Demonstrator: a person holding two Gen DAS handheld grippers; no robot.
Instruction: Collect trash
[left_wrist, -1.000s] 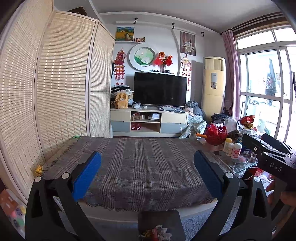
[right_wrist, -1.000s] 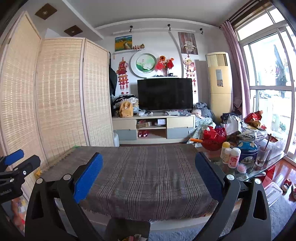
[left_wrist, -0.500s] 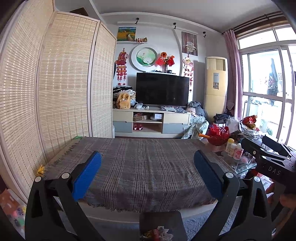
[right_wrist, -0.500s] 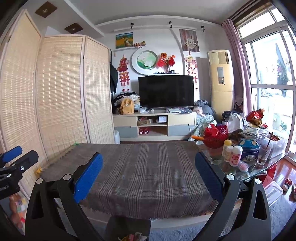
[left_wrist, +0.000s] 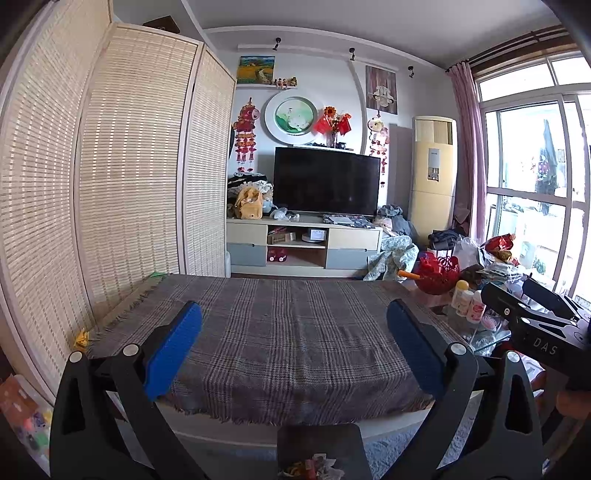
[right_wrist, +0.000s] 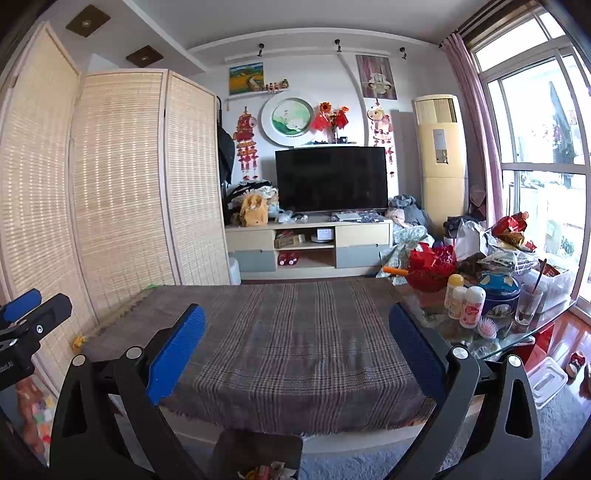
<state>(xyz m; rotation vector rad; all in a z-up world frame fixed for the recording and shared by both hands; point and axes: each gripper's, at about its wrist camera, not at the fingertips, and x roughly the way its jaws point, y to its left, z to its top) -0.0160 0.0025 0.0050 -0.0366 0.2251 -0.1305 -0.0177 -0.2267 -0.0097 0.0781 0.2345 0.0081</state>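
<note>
My left gripper (left_wrist: 293, 332) hangs open over the near edge of a table covered with a plaid cloth (left_wrist: 288, 325); nothing is between its blue pads (left_wrist: 173, 347). My right gripper (right_wrist: 295, 332) is open too, level with it and empty. Each shows in the other's view: the right gripper (left_wrist: 517, 295) at the right, the left gripper (right_wrist: 40, 301) at the left. Below both stands a dark bin (left_wrist: 317, 439) holding crumpled wrappers (left_wrist: 310, 469), also seen as the bin (right_wrist: 258, 450). A small yellow scrap (left_wrist: 82, 338) lies at the cloth's left edge.
A woven folding screen (left_wrist: 129, 184) stands along the left. The table's glass end at the right carries bottles (right_wrist: 465, 299), a blue tin (right_wrist: 498, 291), a glass (right_wrist: 528, 302) and a red basket (right_wrist: 428, 273). A TV unit (left_wrist: 303, 240) stands beyond.
Both views have drifted only slightly; the scene sits a little higher in the right wrist view. Both grippers stay open and empty.
</note>
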